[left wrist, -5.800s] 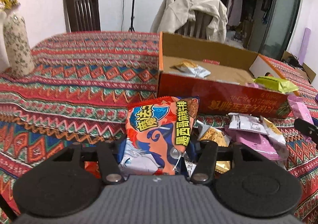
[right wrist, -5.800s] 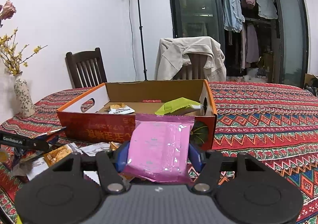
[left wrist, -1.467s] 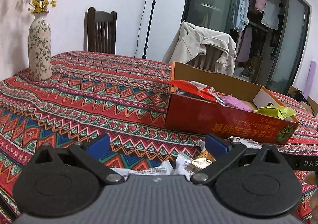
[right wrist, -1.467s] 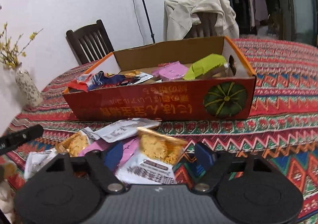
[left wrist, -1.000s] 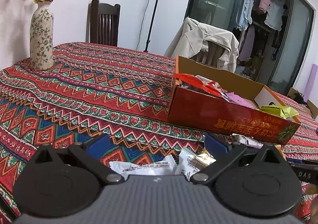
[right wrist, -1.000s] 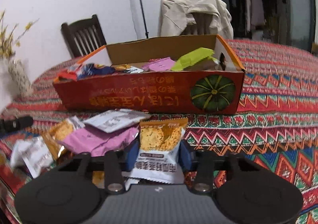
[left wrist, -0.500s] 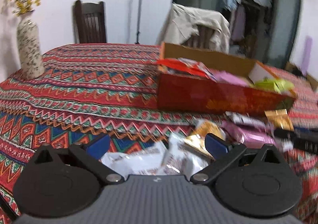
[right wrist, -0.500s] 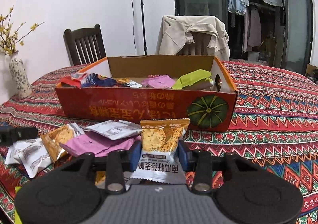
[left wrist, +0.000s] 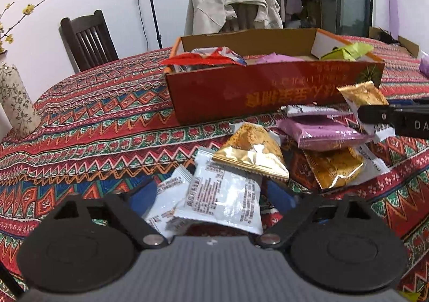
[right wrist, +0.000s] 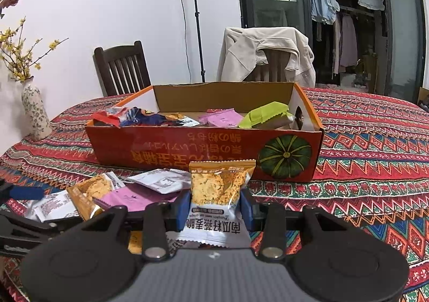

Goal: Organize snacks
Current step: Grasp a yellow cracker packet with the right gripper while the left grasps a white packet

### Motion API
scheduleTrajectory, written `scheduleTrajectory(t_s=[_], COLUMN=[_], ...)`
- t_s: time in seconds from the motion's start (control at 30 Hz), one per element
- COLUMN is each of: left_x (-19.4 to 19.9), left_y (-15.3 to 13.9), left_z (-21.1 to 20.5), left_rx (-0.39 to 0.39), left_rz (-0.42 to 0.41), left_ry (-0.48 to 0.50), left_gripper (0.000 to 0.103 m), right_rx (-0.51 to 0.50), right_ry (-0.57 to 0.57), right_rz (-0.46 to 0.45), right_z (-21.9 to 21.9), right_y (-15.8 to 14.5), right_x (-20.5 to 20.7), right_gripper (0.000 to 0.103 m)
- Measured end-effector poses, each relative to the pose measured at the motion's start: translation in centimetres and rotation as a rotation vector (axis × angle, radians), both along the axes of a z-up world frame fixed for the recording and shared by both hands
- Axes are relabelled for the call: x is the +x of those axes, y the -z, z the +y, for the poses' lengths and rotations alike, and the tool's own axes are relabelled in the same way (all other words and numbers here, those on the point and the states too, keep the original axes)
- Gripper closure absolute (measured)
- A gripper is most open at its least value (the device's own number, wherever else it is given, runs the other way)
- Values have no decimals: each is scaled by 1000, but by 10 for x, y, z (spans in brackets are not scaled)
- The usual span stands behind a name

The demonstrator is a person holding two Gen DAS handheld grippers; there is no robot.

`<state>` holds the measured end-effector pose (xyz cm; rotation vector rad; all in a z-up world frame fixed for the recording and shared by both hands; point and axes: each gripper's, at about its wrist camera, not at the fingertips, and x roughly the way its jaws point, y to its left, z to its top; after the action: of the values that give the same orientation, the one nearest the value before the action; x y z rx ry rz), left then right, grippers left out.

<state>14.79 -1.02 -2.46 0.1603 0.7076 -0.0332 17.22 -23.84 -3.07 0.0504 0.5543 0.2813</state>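
The right gripper [right wrist: 214, 209] pinched an oat-crisp packet [right wrist: 218, 194] with upside-down Chinese lettering, just before the orange box [right wrist: 187, 149] bearing inverted yellow characters and a pumpkin picture. The left gripper [left wrist: 211, 196] was closing around white packets [left wrist: 225, 194], pads not yet pressing; their small print was unreadable. Bare tablecloth [left wrist: 93, 127] lay leftward.

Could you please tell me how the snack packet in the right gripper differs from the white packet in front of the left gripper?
The orange-topped packet stands upright, clamped between the right gripper's blue pads; the white packet lies flat on the tablecloth between the left gripper's closing jaws, not yet pinched. The orange-topped packet shows a crisp picture; the white packet shows only small print. Both are small sealed packets outside the red box.
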Motion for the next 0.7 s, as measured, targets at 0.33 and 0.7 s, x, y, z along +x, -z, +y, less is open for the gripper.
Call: scheduleTrajectory(t_s=[0.33, 0.7], left_x=[-2, -6], left_y=[1, -1], left_z=[-2, 1], left_rx=[-2, -17], left_rz=[-22, -41], left_ry=[3, -3], left_gripper=[32, 51], right_rx=[-2, -9], right_ry=[-11, -23], right_rz=[1, -17], right_z=[2, 4], right_y=[1, -1], right_x=[-1, -5], right_gripper=[64, 64])
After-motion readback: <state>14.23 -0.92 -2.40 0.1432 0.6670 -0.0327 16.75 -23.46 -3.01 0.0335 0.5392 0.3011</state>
